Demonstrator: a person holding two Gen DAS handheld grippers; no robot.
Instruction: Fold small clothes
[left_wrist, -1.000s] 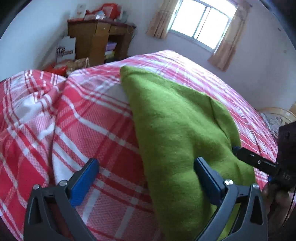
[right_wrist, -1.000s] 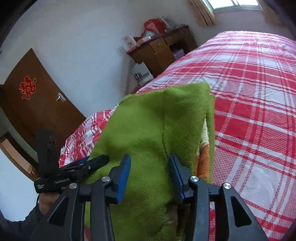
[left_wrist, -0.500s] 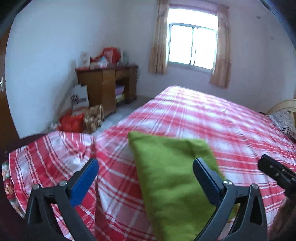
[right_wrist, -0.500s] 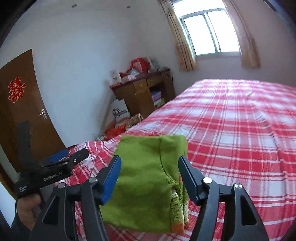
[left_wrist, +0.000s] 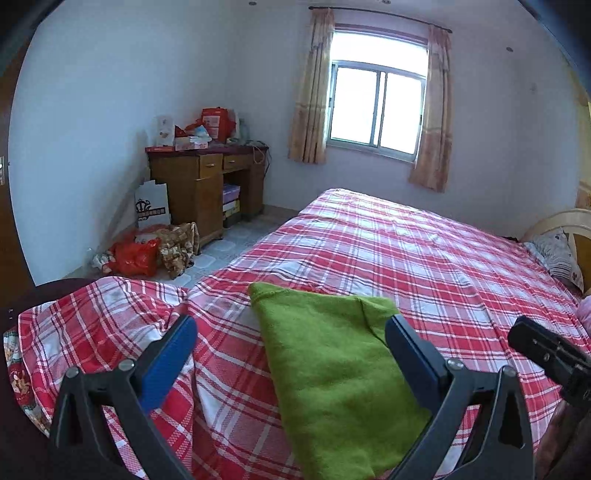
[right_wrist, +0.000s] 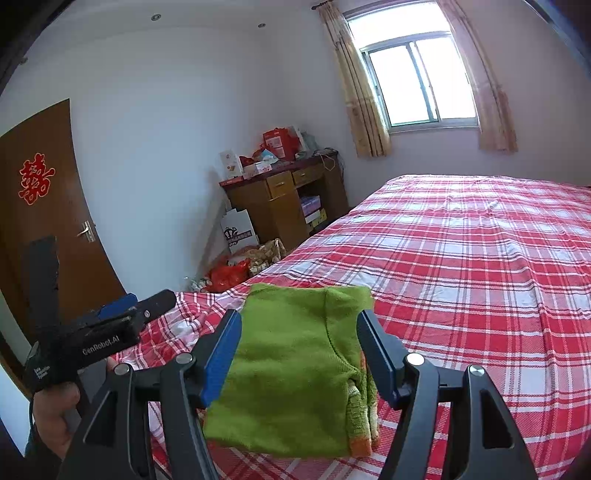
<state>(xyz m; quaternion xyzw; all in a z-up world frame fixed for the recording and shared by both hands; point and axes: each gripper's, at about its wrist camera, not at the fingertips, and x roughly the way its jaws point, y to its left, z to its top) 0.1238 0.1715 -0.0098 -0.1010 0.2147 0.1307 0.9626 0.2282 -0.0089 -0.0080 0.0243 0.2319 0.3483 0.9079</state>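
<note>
green garment (right_wrist: 295, 373): folded flat, long axis toward window | both grippers' fingers spread, empty

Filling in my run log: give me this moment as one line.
garment: green sweater folded, lying on plaid bed | left hand-held gripper: open, empty | right hand-held gripper: open, empty, above sweater

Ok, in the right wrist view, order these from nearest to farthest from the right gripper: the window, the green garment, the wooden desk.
1. Green garment: folded on the bed, just ahead of the right gripper.
2. Wooden desk: beyond the bed's left side, against the wall.
3. Window: far wall, upper right.
</note>
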